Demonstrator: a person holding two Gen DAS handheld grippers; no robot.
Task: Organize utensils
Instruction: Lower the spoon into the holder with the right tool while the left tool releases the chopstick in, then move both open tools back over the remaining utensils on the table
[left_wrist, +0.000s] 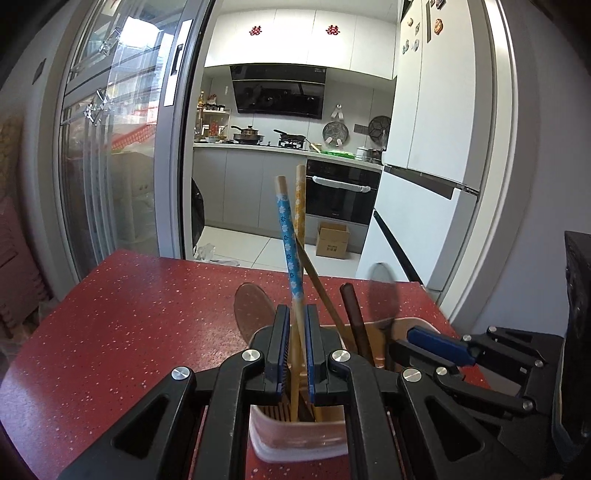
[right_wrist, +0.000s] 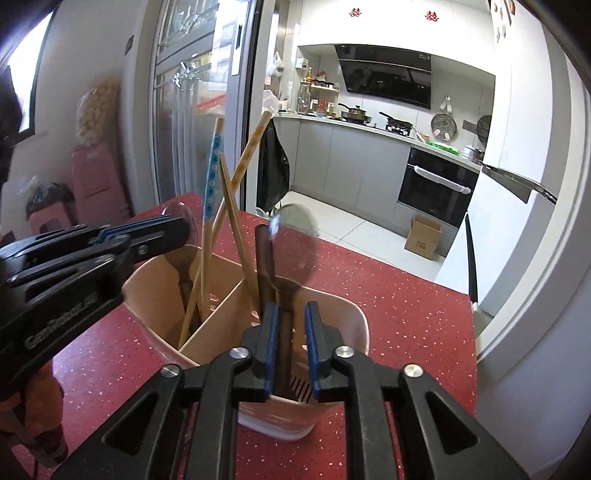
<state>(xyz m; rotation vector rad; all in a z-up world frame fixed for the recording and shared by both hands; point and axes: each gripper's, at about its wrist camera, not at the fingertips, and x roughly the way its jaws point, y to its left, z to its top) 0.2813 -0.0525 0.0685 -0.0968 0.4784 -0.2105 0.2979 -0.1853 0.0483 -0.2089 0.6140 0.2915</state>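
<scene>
A pink two-compartment utensil holder (right_wrist: 354, 314) stands on the red table (right_wrist: 406, 306). Its left compartment holds a blue-patterned chopstick (right_wrist: 212, 177), a yellow-patterned chopstick (right_wrist: 247, 155), a plain chopstick and a spoon. My left gripper (left_wrist: 295, 317) is over that compartment (left_wrist: 295, 439), its jaws slightly apart around the blue chopstick (left_wrist: 290, 236), not clamping it; it also shows in the right wrist view (right_wrist: 159, 230). My right gripper (right_wrist: 291, 317) is over the right compartment, its jaws loosely around the brown handle of a metal spoon (right_wrist: 293, 236) that stands in the holder beside a dark chopstick (right_wrist: 263, 258).
The red table (left_wrist: 110, 332) ends ahead at a doorway to a kitchen. A glass sliding door (left_wrist: 122, 147) is at the left and a white fridge (left_wrist: 436, 122) at the right. A dark object (left_wrist: 578, 295) stands at the table's right edge.
</scene>
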